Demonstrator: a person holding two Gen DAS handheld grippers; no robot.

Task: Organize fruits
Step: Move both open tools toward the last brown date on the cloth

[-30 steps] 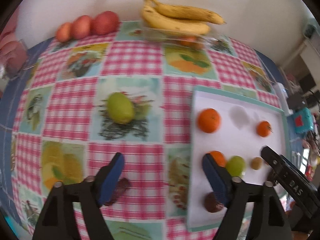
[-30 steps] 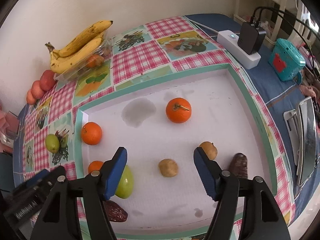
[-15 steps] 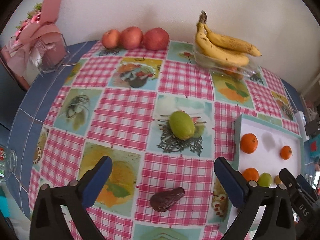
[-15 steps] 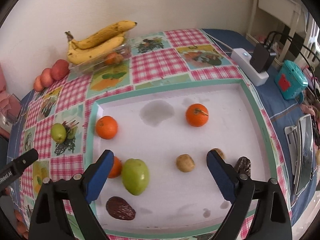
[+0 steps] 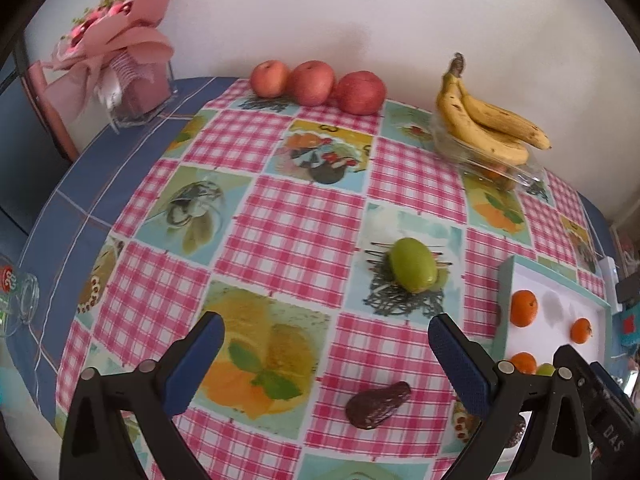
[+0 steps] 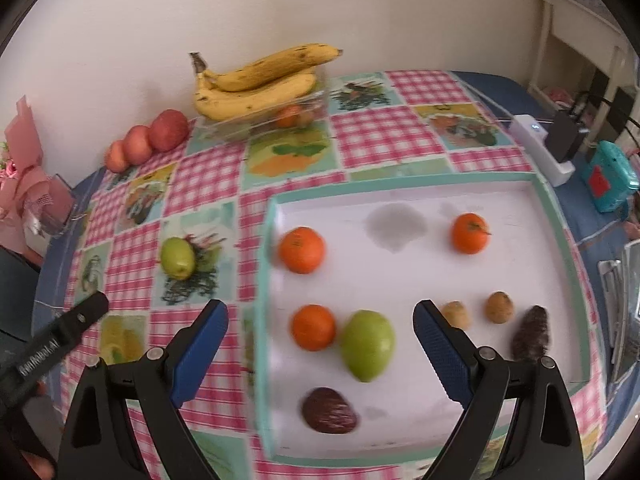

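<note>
A white tray with a teal rim [image 6: 400, 186] holds three oranges [image 6: 302, 249], a green mango [image 6: 368, 345], two small brown fruits [image 6: 499, 307] and two dark brown fruits [image 6: 329, 409]. A second green mango [image 5: 413, 265] and a dark brown fruit [image 5: 378, 405] lie on the checked tablecloth left of the tray [image 5: 505, 304]. My left gripper [image 5: 326, 364] is open and empty, just above the dark fruit. My right gripper [image 6: 320, 350] is open and empty over the tray's near left part.
Bananas [image 5: 486, 120] rest on a clear box at the back. Three red apples [image 5: 316, 82] line the wall. A pink wrapped bouquet [image 5: 116, 60] stands at the back left. A power strip [image 6: 544, 148] and a teal box [image 6: 608, 176] lie right of the tray.
Both grippers have pulled back and swung left. The left view now takes in more of the table's left side, with the dark fruit between its fingers. Both jaws opened wider.
</note>
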